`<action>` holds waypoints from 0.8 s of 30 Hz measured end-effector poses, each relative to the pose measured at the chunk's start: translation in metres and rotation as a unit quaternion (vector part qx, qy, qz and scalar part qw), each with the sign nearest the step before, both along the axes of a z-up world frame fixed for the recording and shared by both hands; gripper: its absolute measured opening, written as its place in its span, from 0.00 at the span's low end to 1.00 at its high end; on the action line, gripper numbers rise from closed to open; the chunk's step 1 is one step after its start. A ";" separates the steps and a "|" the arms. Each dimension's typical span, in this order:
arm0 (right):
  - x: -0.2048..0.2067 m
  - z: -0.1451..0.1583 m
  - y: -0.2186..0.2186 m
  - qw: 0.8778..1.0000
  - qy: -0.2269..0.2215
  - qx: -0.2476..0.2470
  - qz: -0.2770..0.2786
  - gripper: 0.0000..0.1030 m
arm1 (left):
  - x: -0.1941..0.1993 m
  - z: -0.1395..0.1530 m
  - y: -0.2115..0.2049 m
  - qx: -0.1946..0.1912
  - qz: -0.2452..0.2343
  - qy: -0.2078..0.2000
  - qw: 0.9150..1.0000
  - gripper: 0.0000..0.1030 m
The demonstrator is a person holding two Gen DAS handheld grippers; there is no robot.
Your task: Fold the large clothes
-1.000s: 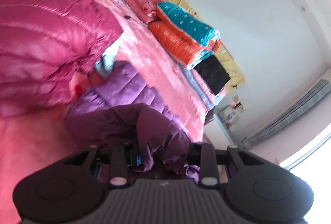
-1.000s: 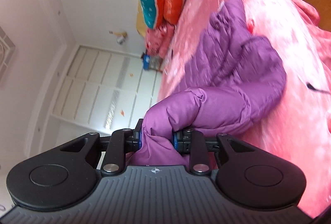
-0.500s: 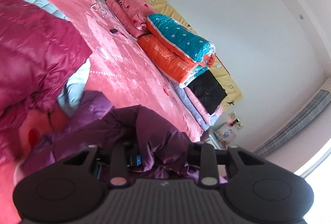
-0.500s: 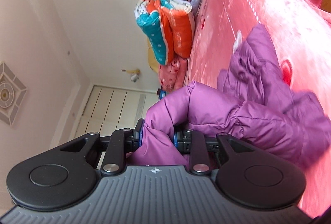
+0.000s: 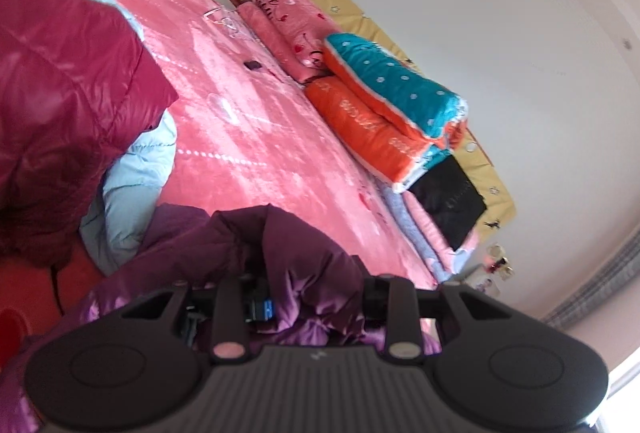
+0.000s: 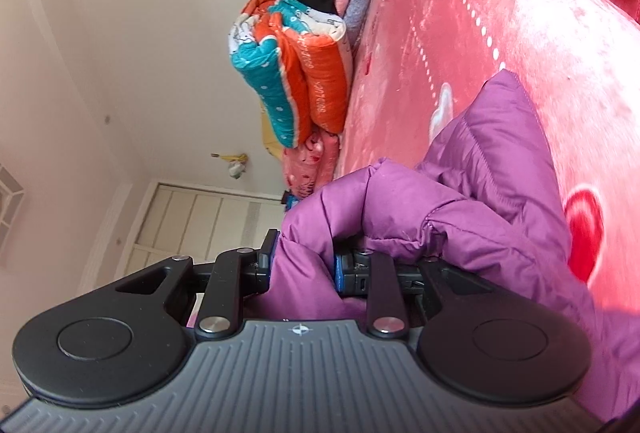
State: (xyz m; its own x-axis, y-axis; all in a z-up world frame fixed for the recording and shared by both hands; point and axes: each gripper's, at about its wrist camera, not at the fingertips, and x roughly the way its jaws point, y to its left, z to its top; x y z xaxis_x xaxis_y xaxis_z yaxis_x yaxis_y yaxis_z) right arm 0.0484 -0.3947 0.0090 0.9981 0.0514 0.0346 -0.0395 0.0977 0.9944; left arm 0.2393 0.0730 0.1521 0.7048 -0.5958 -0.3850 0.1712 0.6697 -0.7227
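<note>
The purple puffer jacket bunches at lower centre of both views over the pink bedspread, lifted at two spots, probably so a fold can be carried across. The right gripper and left gripper each pinch a wad of it, jaws part-closed.
</note>
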 end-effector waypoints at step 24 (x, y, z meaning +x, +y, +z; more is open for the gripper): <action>-0.001 -0.004 -0.019 0.998 -0.034 -0.009 -0.048 1.00 | 0.016 0.050 -0.007 0.084 0.008 -0.098 0.992 0.71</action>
